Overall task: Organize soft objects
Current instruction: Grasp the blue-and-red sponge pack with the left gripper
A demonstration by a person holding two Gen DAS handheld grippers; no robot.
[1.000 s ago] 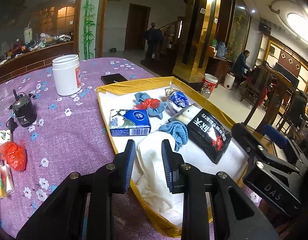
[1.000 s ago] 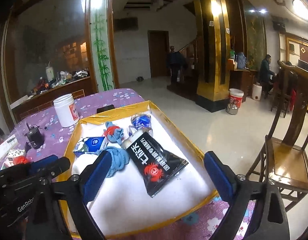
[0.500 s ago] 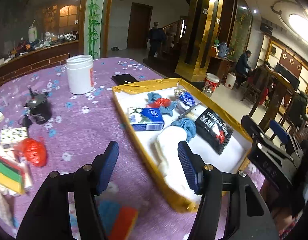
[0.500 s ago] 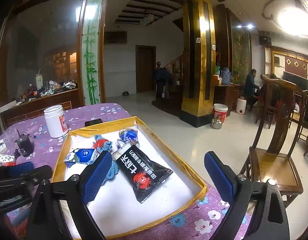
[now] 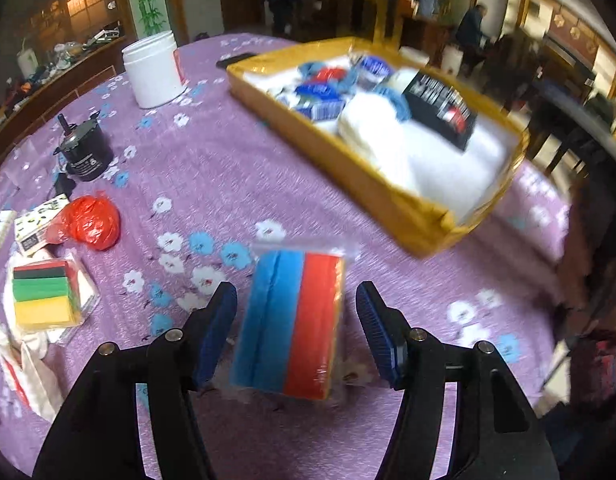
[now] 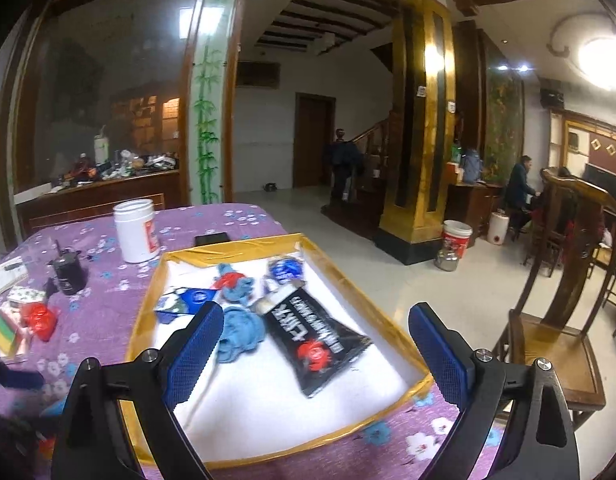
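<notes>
With jaws spread: left hand-held gripper (image 5: 296, 332) released, straddling the bagged sponge pack (image 5: 290, 322), fingers clear of both its sides, not grasping.
right hand-held gripper (image 6: 314, 354): released, empty, hovering over the near end of the tray (image 6: 146, 312).
sponge pack: blue and red blocks in clear wrap, flat on the purple surface (image 5: 236, 168), near the tray's near corner but apart from it.
done: tray already holds white cloth (image 5: 374, 136), blue cloth (image 6: 240, 332), tissue pack (image 6: 188, 300), black snack bag (image 6: 312, 334), a red-and-blue bundle (image 6: 232, 282), a small blue pouch (image 6: 286, 270).
left: sponge pack not yet lifted; second sponge pack (image 5: 46, 298), green, black and yellow, plus red plastic bag (image 5: 92, 220) sit at the left edge of the surface. My read: past halfway.
free room in tray: bare white liner at the near end, enough for the pack, I'd judge.
edges: raised yellow tray wall lies between pack and liner, so the load must go over it.
clutter: white jar (image 5: 154, 68) and black motor (image 5: 84, 152) stand well off the pack-to-tray line.
</notes>
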